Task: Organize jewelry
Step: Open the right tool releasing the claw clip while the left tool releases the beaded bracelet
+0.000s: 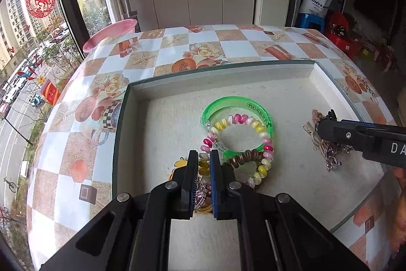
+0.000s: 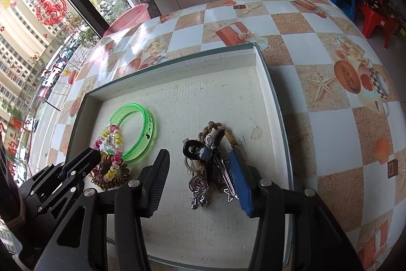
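In the shallow white tray (image 2: 269, 83), a tangled pile of metal charms and braided cord (image 2: 208, 164) lies released between the parted right gripper (image 2: 203, 169); small gold and purple trinkets (image 1: 201, 197) are pinched by the left gripper (image 1: 203, 156).

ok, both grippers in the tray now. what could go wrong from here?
1. The left gripper is shut on a tangle of small pieces, close against the pastel coil bracelet and brown coil tie. Lifting may drag those along.
2. The right gripper stands open around the charm and clip pile, its blue pad against the clips. Pulling away might snag and scatter them.
3. The green bangle overlaps the coil bracelet, so either could shift.
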Motion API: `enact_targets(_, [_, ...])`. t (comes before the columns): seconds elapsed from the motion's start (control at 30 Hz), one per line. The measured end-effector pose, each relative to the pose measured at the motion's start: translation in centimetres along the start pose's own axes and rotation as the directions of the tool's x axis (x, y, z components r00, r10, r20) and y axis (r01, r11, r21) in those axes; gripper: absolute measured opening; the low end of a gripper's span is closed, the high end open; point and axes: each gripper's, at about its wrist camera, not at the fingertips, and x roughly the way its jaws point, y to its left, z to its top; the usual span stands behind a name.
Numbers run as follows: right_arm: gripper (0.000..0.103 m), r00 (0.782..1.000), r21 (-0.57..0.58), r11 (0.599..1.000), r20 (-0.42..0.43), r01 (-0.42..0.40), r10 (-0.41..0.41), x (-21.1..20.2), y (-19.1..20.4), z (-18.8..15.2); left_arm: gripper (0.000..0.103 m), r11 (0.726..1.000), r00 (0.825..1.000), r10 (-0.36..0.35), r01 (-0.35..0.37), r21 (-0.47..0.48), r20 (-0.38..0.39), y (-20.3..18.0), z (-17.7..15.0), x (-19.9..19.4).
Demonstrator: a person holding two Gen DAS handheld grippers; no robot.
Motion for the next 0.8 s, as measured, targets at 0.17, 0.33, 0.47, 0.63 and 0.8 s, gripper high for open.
enact_targets(0.17, [0.062, 0.999, 0.036, 0.998, 0.024, -0.047, 0.046, -1.2, -0.2, -0.1, 0.021, 1.000, 1.000, 0.010, -0.010, -0.001, 0.007, -0.1, 0.1, -0.4])
enact_targets(0.33, [0.062, 0.998, 0.044, 0.998, 0.046, -0.053, 0.051, -2.3, -0.4, -0.1, 0.021, 1.000, 1.000, -0.012, 0.012, -0.011, 0.010, 0.0, 0.2, -1.1])
enact_targets(0.47, [0.062, 0.997, 0.066, 0.995, 0.042, -0.075, 0.072, -2.8, -0.8, -0.1, 0.021, 0.999, 0.999, -0.044, 0.044, -0.031, 0.010, 0.2, 0.5, -1.4])
enact_targets(0.63, [0.063, 0.995, 0.077, 0.993, 0.056, -0.087, 0.083, -3.6, -1.1, -0.3, 0.021, 1.000, 1.000, -0.027, 0.027, -0.010, 0.014, -0.1, 0.7, -1.6])
enact_targets(0.8, [0.063, 0.991, 0.097, 0.988, 0.066, -0.124, 0.117, -4.2, -1.5, -0.3, 0.029, 0.999, 0.999, -0.037, 0.037, -0.021, 0.027, -0.1, 1.0, -2.1])
